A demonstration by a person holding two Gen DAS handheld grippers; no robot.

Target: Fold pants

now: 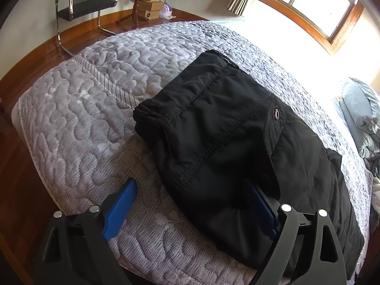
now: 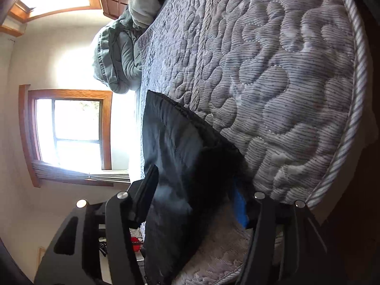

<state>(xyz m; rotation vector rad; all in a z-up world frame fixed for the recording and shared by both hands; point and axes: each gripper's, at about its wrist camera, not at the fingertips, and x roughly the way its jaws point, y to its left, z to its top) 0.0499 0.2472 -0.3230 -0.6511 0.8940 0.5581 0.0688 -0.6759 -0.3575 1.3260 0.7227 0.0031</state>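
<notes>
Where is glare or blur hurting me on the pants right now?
Left wrist: window blows out the far quilt; pants sharp, seams readable. Right wrist: view rolled sideways, pants backlit by window and smeared near the fingers.

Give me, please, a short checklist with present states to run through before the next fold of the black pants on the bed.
1. Pants lie on the quilt, away from its edge: ok.
2. Left gripper open, one finger on the quilt, the other over the cloth: ok.
3. Right gripper wide open around a raised edge of the pants, not closed on it: not ok for lifting.
4. Right gripper's far finger under the cloth: cannot tell, partly hidden.
5. Pants already folded smooth, no bunching: not ok, a layer sticks out at the right side in the left wrist view.
6. Quilt beyond the pants free for the fold: ok.
</notes>
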